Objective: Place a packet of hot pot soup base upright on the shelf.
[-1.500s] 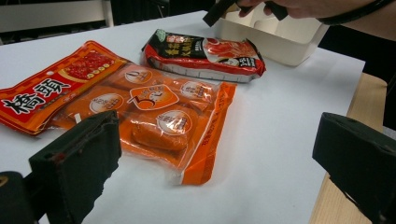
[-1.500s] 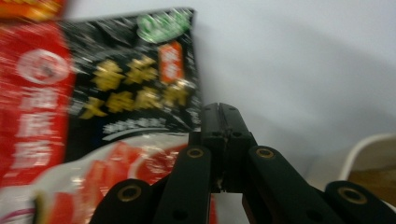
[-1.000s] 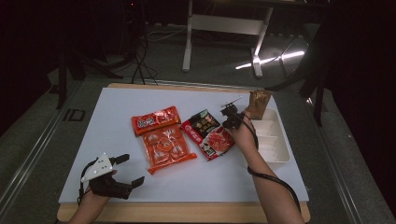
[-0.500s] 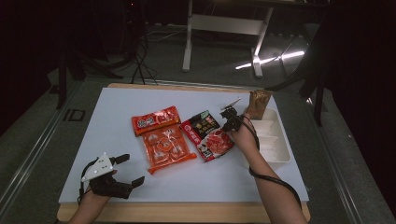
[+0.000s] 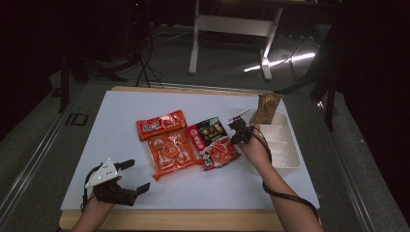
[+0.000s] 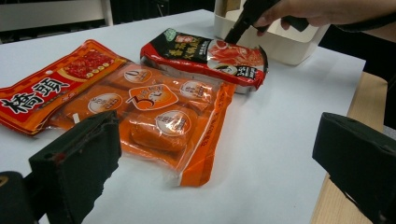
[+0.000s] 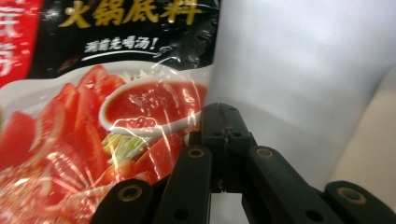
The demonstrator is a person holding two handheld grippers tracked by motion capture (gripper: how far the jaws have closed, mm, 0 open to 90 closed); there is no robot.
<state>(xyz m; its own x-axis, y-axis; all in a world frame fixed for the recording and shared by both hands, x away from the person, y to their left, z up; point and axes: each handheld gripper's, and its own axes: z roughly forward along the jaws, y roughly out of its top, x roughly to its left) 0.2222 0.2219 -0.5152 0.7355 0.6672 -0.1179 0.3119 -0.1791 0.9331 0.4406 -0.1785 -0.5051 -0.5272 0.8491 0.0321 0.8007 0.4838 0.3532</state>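
The high view is looking down over the bench (image 5: 121, 116); the left gripper view is looking low across it; both are sharing the red-black pouch (image 5: 212, 142), which the right gripper view is seeing close up.

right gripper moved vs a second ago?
Yes. In the high view the right gripper has shifted slightly left, away from the white tray and onto the right edge of the tomato pouch. Its fingers are shut.

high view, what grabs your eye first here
Three bright food packets at the middle of the white table: an orange packet, a red packet behind it, a black-and-red soup base packet beside them. The shut right gripper hovers at that packet's edge.
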